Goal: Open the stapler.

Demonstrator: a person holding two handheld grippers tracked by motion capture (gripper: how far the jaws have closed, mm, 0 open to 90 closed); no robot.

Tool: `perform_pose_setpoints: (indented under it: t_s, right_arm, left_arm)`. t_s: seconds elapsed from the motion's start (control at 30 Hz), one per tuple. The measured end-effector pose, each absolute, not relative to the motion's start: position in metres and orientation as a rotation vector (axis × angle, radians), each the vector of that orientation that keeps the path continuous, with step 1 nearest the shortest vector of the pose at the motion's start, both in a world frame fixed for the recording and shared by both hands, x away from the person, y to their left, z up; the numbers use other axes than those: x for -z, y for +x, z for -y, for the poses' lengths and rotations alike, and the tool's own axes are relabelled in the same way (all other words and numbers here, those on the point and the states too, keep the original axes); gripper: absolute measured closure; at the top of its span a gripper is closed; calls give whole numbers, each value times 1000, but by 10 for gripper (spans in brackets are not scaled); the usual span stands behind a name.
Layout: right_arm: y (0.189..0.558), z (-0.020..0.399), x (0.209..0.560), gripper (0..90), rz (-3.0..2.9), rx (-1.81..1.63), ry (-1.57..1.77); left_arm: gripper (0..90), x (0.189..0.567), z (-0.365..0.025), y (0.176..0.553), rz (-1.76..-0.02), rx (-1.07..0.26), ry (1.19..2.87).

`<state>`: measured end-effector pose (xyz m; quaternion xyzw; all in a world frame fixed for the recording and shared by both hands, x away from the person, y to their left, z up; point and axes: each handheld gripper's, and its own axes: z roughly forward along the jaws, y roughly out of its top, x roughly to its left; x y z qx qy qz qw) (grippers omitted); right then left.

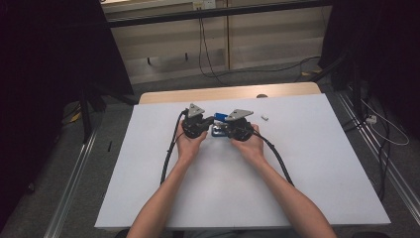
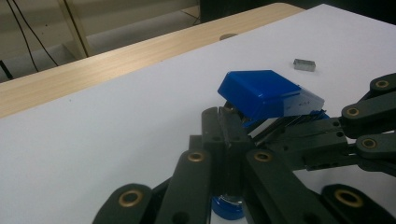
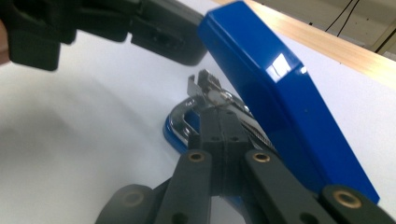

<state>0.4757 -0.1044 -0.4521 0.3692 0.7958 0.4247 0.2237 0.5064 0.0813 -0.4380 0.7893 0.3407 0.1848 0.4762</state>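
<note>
The left tool (image 2: 224, 122) has its two black jaws pressed together, and they seem to pinch a thin metal part of the stapler (image 2: 264, 93), just under its raised blue lid. The right tool (image 3: 219, 122) is also closed; its jaws meet at the steel magazine, near the silver spring piece at the front. If each tool really clamps the metal or only touches it, I cannot tell for sure.

The stapler sits near the middle of the white desk (image 1: 307, 188), between the two tools, with its lid swung up and open. In the high view the left tool (image 1: 195, 124) and the right tool (image 1: 237, 126) are close on both sides of it.

I judge the stapler as small and light, but stiff. The blue cover is glossy hard plastic, so it is slippery for flat pads. The inner rail is thin steel with sharp edges, and the hinge will let the lid swing if it is pushed. The better place to take hold is the metal rail or the blue base, not the shiny lid.

A small grey metal block (image 2: 304, 65), maybe a strip of staples, lies well apart on the desk. The far edge of the desk is light wood.
</note>
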Motion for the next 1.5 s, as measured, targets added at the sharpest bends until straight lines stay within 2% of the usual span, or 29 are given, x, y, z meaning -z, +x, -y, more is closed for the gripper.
perform_pose_setpoints:
  t_s: [0.4,1.5]
  right_arm:
    - [480,92,452,900,-2159,-1140,1034]
    - [483,96,446,900,-2111,-1163,1061]
  left_arm:
    - [900,439,-81,507,-843,-443,1921]
    - [900,449,-75,507,-837,-438,1930]
